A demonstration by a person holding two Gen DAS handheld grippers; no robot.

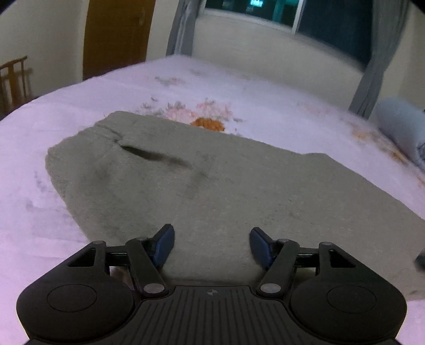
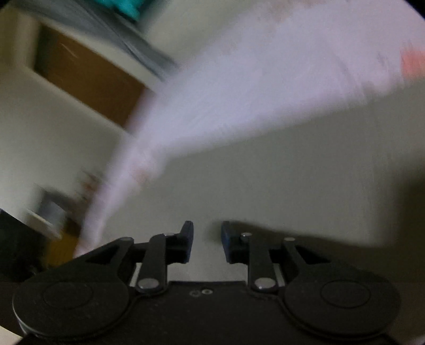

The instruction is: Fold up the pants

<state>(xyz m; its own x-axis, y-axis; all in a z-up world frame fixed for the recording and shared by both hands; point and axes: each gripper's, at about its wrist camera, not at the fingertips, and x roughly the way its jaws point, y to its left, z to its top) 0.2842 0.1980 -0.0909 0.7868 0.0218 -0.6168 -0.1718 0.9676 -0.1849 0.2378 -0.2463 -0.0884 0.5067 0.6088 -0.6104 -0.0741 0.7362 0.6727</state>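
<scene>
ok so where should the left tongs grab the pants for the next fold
Probably the near edge of the pants, right in front of the open left tongs. Come in low from the near side: the cloth lies flat on the bed, so only its edge offers something to pinch.

Home bedroom: bed [image 1: 265, 87] with floral sheet, curtained window [image 1: 292, 16], wooden door [image 1: 117, 34], chair [image 1: 16, 79].

a bed [image 1: 265, 87] in a pale floral sheet carries grey pants [image 1: 212, 185] and a grey bolster [image 1: 401, 127].
</scene>
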